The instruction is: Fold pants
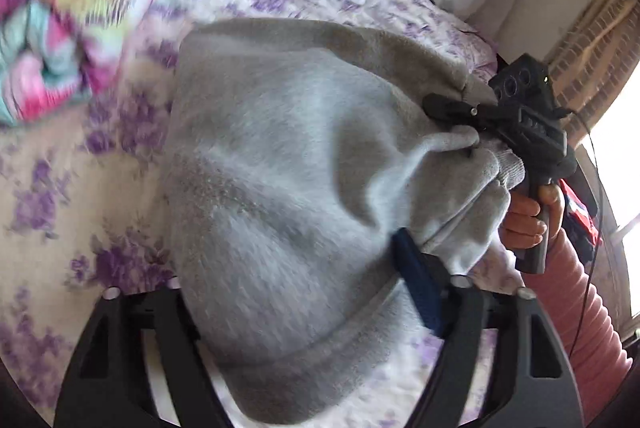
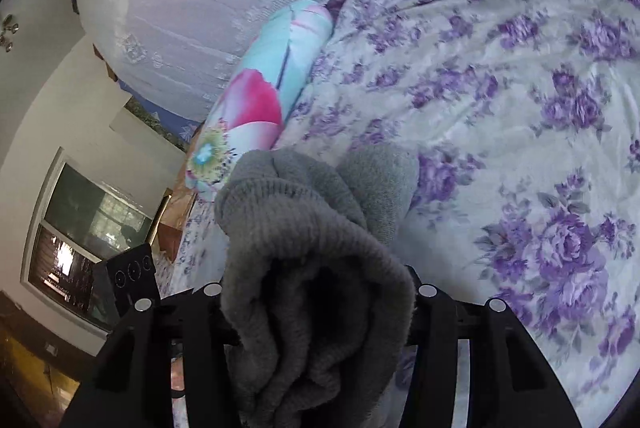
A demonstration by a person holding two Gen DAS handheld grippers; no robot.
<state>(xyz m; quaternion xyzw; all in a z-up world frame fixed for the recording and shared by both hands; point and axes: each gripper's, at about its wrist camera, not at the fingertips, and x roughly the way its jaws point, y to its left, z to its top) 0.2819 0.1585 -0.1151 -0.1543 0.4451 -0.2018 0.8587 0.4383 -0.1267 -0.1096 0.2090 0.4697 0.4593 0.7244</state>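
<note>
The grey pants (image 1: 280, 168) are lifted above a bed covered with a purple-flowered sheet (image 1: 40, 196), held between the two tongs. In the left wrist view the fabric hangs in a broad sheet, its hemmed edge running low across the frame. The left tongs (image 1: 320, 308) are clamped on this edge: cloth fills the gap between the black fingers (image 1: 460, 328), and a dark blue pad shows against the fabric.

In the same view the right tongs (image 1: 452, 112) are closed on a bunched corner of the pants at the right side, with the person's right hand (image 1: 528, 216) wrapped round the handle below. The right wrist view confirms this: a thick wad of ribbed grey cloth (image 2: 312, 268) is pinched between the fingers. A bright flowered pillow (image 2: 260, 96) lies on the bed beyond, against a white lace-covered headboard (image 2: 192, 8).
</note>
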